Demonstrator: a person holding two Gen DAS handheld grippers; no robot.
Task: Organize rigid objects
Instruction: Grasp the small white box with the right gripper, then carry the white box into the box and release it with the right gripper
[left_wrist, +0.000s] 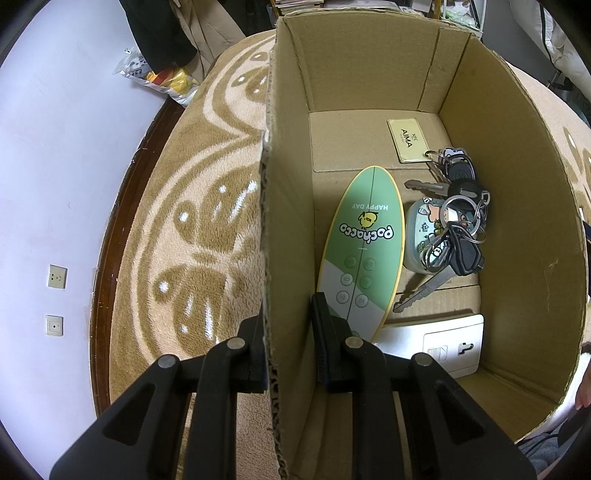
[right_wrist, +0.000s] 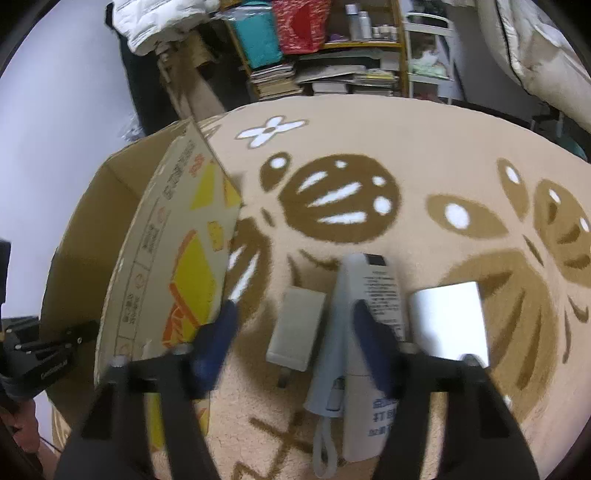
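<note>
In the left wrist view my left gripper (left_wrist: 286, 314) is shut on the left wall of an open cardboard box (left_wrist: 480, 155), one finger outside, one inside. Inside lie a green surfboard-shaped Pochacco remote (left_wrist: 364, 240), a bunch of keys (left_wrist: 456, 218) with an AIMA tag (left_wrist: 408, 139), a small cartoon case (left_wrist: 424, 230) and a silver flat device (left_wrist: 443, 345). In the right wrist view my right gripper (right_wrist: 291, 317) is open above the rug, straddling a white charger block (right_wrist: 297, 328) and a pale blue-grey and white device (right_wrist: 364, 325). A silver rectangular plate (right_wrist: 448, 321) lies just right of it.
The box's printed outer wall (right_wrist: 173, 266) stands at the left in the right wrist view, on a beige and brown patterned rug (right_wrist: 369, 147). Shelves with books and bags (right_wrist: 325, 59) stand behind. A white wall with sockets (left_wrist: 55, 277) and a snack bag (left_wrist: 162, 77) lie left.
</note>
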